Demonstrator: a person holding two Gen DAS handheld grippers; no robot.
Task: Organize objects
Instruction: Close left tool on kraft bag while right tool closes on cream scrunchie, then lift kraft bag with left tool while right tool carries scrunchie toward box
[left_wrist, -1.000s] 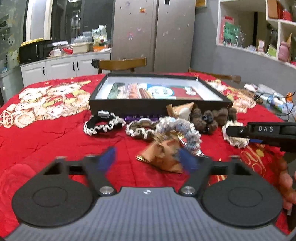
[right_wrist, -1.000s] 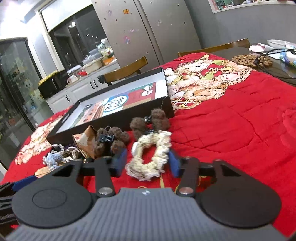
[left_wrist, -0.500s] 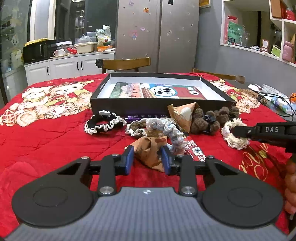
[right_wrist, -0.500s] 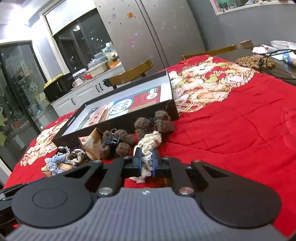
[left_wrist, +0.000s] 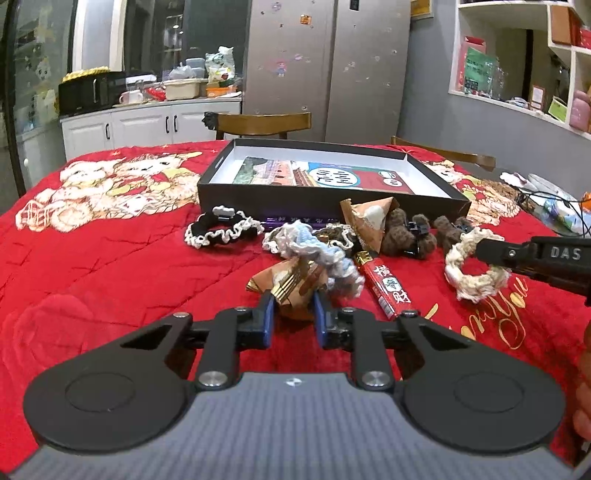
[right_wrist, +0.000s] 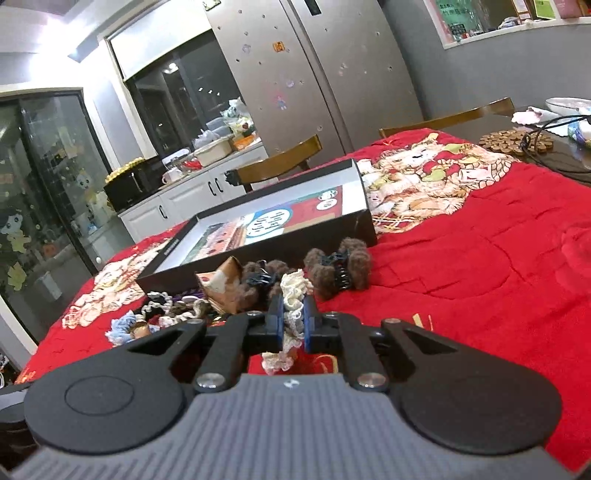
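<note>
In the left wrist view, a red quilted cloth (left_wrist: 110, 258) with bear prints covers the bench, white cabinets (left_wrist: 147, 127) and a steel fridge (left_wrist: 328, 66) behind (kitchen clutter on top); the left gripper (left_wrist: 293, 306) is clamped on a brown paper packet (left_wrist: 291, 284) before the black box (left_wrist: 328, 192). In the right wrist view, the right gripper (right_wrist: 293, 319) pinches a cream scrunchie (right_wrist: 293, 295) beside brown fuzzy clips (right_wrist: 338, 271)

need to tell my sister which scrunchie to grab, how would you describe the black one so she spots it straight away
Find the open black box on the red blanket; a row of hair things lies along its near wall. The black scrunchie is at the left end of that row, lying apart. Unlike the pale blue scrunchie and cream scrunchie, it is black with a white frilly edge and a small white bow on top.
</note>
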